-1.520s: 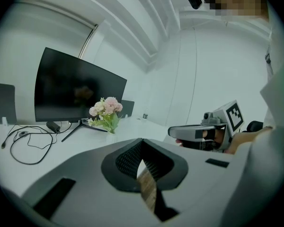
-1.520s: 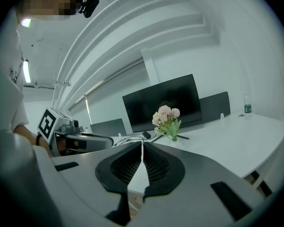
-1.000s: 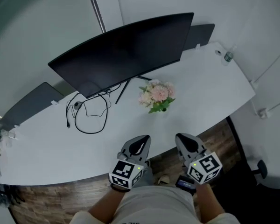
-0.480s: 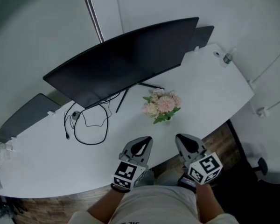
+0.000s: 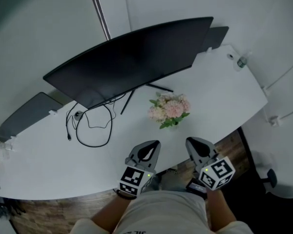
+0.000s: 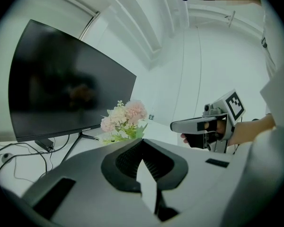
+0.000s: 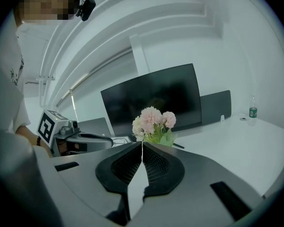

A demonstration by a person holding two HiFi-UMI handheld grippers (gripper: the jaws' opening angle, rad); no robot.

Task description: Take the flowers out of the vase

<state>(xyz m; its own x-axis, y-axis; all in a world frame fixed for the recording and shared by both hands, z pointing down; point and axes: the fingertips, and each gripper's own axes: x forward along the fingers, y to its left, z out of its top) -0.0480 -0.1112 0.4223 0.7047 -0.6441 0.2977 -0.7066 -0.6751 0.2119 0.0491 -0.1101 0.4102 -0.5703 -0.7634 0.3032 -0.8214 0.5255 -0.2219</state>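
Wooden floor (image 5: 233, 143) shows only in the head view, flowers (image 5: 169, 107) in all.

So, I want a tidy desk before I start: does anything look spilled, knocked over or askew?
Nothing stands out. The flowers stand upright on the table; only a black cable lies loosely looped beside the monitor, clear of them.

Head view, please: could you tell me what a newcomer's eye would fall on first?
The wide curved black monitor dominates the back of the white desk. In front of it stands a bouquet of pink and cream flowers. Nearest the camera, the left claw and right claw hang shut at the desk's near edge, short of the flowers.
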